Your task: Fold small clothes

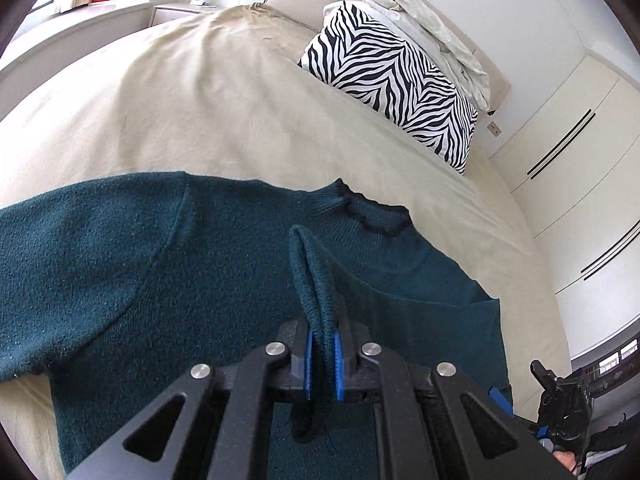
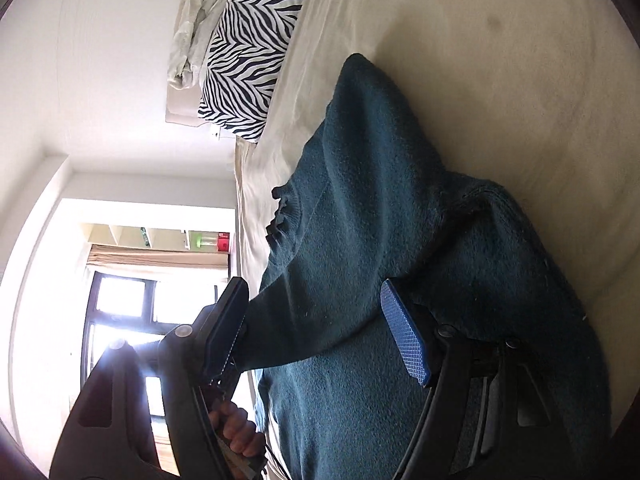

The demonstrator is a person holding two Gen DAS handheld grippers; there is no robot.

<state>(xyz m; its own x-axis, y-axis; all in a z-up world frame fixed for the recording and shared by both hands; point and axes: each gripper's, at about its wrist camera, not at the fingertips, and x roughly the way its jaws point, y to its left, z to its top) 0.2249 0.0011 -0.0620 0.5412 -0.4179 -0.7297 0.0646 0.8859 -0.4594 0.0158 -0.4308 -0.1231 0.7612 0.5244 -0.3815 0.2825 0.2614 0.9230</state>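
Note:
A dark teal knit sweater (image 1: pixel 200 264) lies front-up on the beige bed sheet (image 1: pixel 192 112), collar toward the pillows. My left gripper (image 1: pixel 322 354) is shut on a ribbed edge of the sweater (image 1: pixel 316 280), which loops up between the blue pads. In the right wrist view the same sweater (image 2: pixel 400 220) lies across the sheet. My right gripper (image 2: pixel 320 332) is open, its two fingers on either side of a part of the sweater. The right gripper also shows in the left wrist view (image 1: pixel 560 408) at the lower right.
A zebra-print pillow (image 1: pixel 396 84) and a crumpled white bedding bundle (image 1: pixel 432 28) sit at the head of the bed. White wardrobe doors (image 1: pixel 568 152) stand to the right. A nightstand (image 1: pixel 180 12) and a window ledge lie beyond the far side.

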